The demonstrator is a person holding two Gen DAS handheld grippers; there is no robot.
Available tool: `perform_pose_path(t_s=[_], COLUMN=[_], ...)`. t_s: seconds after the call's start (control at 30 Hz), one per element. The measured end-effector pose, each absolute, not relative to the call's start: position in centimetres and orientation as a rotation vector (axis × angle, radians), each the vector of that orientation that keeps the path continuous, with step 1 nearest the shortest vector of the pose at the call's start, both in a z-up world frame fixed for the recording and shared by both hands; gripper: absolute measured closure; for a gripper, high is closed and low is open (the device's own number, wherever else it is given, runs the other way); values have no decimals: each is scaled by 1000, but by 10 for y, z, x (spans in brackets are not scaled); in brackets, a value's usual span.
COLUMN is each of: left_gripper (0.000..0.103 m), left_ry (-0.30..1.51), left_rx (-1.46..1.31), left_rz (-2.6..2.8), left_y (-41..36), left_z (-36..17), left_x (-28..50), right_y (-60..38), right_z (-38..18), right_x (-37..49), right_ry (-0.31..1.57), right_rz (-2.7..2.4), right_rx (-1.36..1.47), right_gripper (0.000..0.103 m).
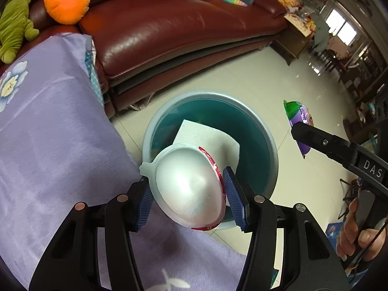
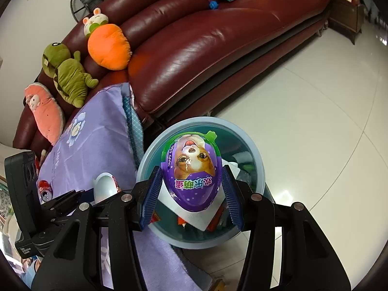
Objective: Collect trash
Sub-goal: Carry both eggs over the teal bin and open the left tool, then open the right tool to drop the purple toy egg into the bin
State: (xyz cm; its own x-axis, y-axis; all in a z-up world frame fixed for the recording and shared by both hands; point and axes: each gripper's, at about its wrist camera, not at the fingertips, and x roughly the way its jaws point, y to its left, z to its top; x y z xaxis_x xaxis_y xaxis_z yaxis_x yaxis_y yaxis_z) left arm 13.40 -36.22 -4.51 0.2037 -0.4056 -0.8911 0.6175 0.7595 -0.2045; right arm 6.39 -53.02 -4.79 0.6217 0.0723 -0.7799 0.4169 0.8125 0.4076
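Gripping a white plastic egg half point(image 1: 191, 189) in left fingers point(image 1: 232, 194), right fingers point(image 2: 152, 194) pinching a purple puppy-print egg point(image 2: 192, 172), both over the round blue bin point(image 2: 259, 167).

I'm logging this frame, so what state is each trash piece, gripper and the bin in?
left gripper: shut on the white egg half
white egg half: held, partly above the bin
right gripper: shut on the purple egg half
purple egg half: held above the bin
bin: upright, open, holding trash
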Motion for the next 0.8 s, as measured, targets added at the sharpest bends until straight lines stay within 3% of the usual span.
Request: perform_pose_path(t_s=[0.33, 0.47, 0.8], left_gripper=[36, 26, 24], left_ry=[1176, 1158, 1140], left_rx=[236, 214, 154], left_rz=[-705, -683, -637], left_y=[-373, -358, -311], left_z=[-54, -48, -30], left_x=[141, 142, 136], right_y=[-530, -526, -504], right_z=[-58, -57, -48], right_x=[71, 76, 98], right_ry=[914, 921, 935], right_rz=[-215, -203, -161], right_rx=[610, 600, 535], right_gripper=[55, 55, 54])
